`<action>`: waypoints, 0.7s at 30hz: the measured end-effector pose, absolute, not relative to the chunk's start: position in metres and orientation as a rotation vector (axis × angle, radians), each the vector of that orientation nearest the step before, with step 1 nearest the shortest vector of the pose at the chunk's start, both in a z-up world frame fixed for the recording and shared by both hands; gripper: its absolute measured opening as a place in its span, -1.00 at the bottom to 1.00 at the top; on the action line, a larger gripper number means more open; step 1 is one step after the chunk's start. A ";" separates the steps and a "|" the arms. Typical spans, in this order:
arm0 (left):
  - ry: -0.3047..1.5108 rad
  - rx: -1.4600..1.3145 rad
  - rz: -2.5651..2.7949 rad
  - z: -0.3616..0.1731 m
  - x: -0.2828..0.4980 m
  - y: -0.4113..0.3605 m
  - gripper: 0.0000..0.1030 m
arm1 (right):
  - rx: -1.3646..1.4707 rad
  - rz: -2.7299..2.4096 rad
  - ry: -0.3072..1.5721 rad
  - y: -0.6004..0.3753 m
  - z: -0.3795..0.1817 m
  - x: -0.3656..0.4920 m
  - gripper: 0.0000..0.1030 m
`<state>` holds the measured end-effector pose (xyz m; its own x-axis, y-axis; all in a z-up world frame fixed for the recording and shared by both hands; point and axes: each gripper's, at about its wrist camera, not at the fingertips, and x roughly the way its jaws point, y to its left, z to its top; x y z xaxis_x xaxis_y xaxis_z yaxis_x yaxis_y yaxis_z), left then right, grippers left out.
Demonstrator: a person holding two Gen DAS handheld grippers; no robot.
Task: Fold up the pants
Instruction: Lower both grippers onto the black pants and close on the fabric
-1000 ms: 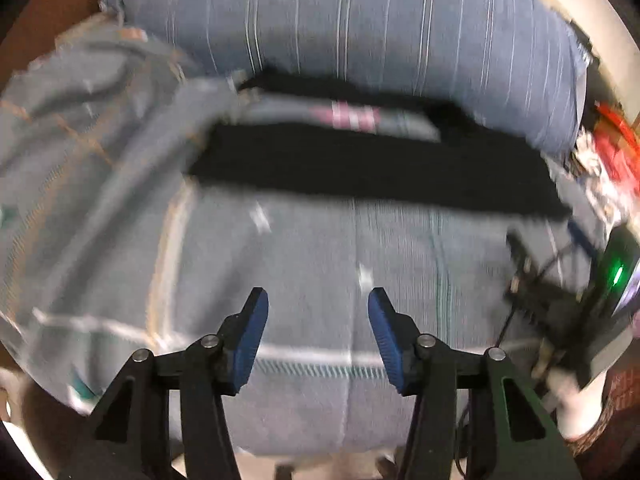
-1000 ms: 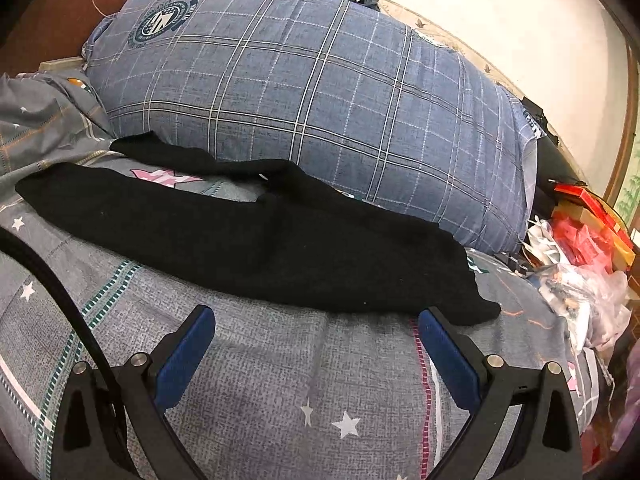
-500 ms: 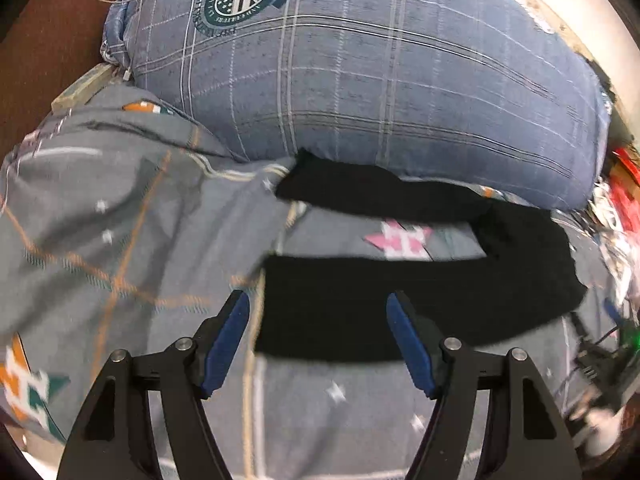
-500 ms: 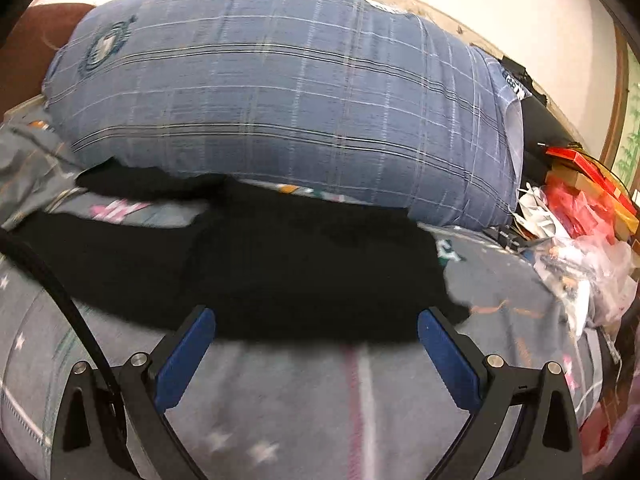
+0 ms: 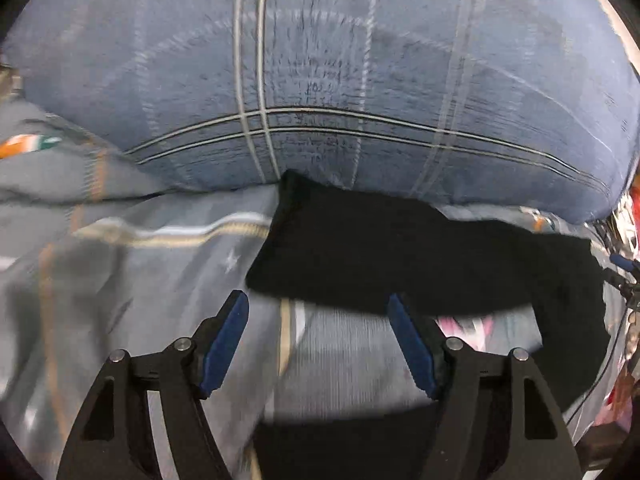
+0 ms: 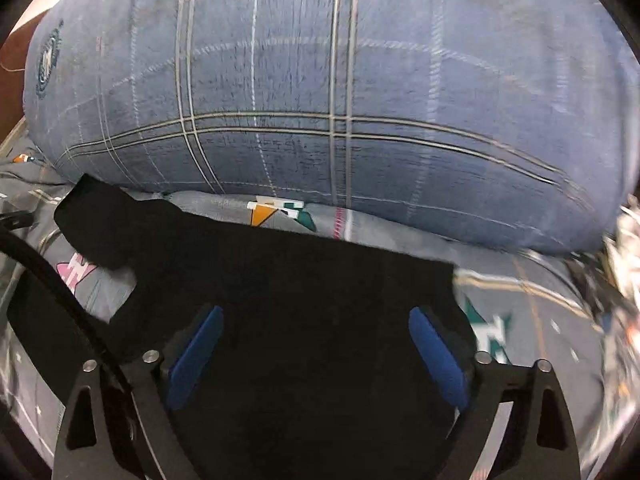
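Lying flat on patterned bedding [image 6: 520,300]: soft, matte-black pants [image 6: 304,280].

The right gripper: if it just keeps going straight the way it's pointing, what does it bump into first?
Most likely the black pants. The right gripper points down at them, jaws closing with nothing pinched. How far off the cloth lies is unclear.

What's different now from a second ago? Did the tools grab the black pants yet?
Not yet. Both tools have moved in toward the black pants and the big blue pillow. The left tool has opened wider; the right tool is closing a little over the pants, gripping nothing. The pants still lie on the grey bedsheet.
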<state>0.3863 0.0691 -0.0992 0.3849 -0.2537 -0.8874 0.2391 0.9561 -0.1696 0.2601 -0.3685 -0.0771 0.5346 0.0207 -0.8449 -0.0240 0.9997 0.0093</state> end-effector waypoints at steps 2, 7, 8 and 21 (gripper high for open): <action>1.144 -0.023 -0.328 -0.111 0.412 0.064 0.39 | -0.016 0.072 1.048 -0.368 -0.087 0.286 0.78; 1.155 -0.009 -0.339 -0.131 0.454 0.050 0.39 | -0.073 0.150 1.122 -0.358 -0.113 0.336 0.75; 1.166 0.013 -0.350 -0.138 0.463 0.045 0.39 | -0.073 0.160 1.131 -0.357 -0.116 0.342 0.74; 1.155 0.028 -0.423 -0.151 0.482 0.030 -0.81 | 0.042 0.249 1.175 -0.369 -0.161 0.373 -0.04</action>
<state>0.4824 0.0298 -0.1512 0.3340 -0.3099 -0.8902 0.3388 0.9208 -0.1935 0.3734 -0.3688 -0.1610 0.3611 0.2156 -0.9073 -0.1715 0.9717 0.1627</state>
